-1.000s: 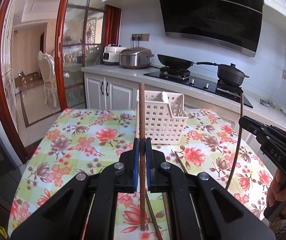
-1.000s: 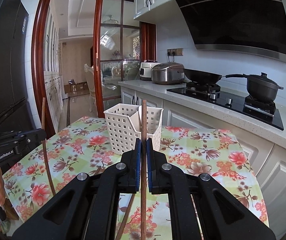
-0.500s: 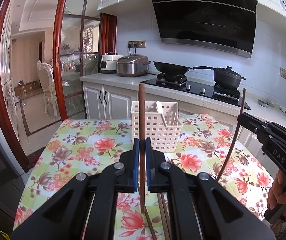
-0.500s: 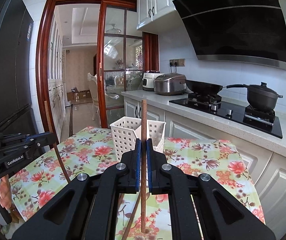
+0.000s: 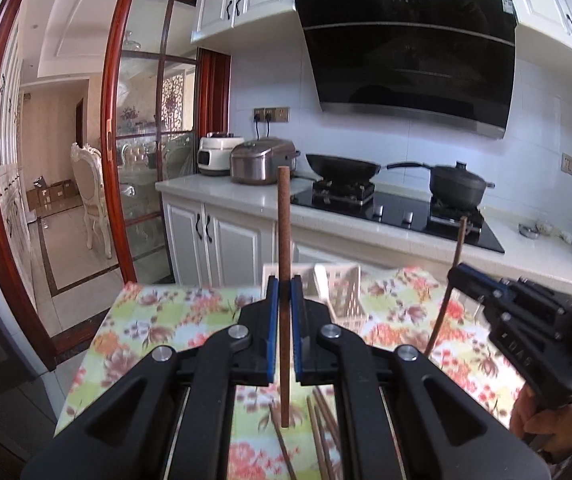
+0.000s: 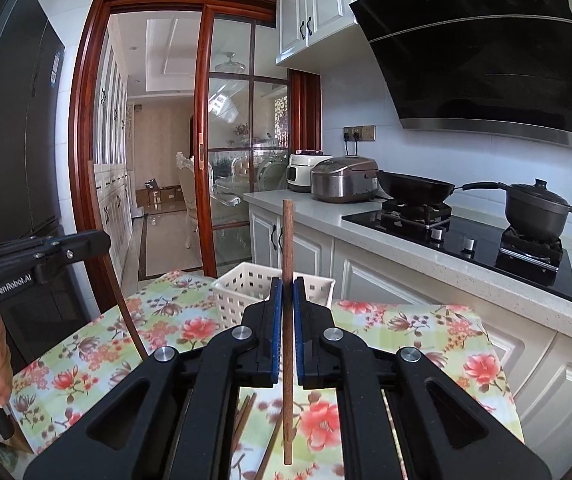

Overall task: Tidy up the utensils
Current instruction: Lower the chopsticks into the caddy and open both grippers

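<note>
Left view: your left tool [image 5: 284, 312] is clamped tight on an upright chopstick [image 5: 284, 240], lifted clear of the table [image 5: 158, 320], with the white basket [image 5: 337, 284] just beyond the tips. Watch the loose chopsticks [image 5: 317, 420] below; a low swing could scatter them.

Right view: your right tool [image 6: 287, 316] grips its own chopstick [image 6: 287, 240] upright, basket [image 6: 242, 284] dead ahead. The sticks could clash at the rim if both go in together; open room lies above.

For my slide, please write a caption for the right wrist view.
Right claw holds a wooden chopstick upright before the white basket.
</note>
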Action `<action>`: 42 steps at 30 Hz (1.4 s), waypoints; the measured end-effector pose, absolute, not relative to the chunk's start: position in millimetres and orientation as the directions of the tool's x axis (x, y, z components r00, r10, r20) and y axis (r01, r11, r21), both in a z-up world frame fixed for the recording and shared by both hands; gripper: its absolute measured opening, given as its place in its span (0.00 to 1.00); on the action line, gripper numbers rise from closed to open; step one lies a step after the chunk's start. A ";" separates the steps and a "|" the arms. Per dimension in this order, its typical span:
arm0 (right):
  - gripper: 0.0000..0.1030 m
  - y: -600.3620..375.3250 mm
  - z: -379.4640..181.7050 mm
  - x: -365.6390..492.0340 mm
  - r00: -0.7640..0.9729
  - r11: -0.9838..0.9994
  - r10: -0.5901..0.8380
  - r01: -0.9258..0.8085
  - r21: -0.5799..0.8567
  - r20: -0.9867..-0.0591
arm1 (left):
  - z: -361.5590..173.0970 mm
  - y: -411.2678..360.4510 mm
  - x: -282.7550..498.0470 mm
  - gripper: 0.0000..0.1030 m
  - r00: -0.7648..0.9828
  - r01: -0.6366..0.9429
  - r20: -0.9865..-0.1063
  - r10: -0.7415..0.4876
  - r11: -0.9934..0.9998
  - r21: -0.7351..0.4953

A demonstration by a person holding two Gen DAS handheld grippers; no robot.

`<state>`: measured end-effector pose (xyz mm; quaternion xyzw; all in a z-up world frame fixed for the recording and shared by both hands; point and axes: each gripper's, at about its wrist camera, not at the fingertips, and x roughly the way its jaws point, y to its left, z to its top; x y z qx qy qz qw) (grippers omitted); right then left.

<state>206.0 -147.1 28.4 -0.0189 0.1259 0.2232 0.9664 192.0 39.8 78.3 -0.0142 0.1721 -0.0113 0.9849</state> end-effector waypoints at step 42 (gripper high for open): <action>0.13 -88.3 2.7 390.3 0.780 0.873 0.477 -0.474 0.114 -0.405 | 25.1 65.2 395.9 0.25 0.892 0.034 -0.444 -0.089 0.991 -0.131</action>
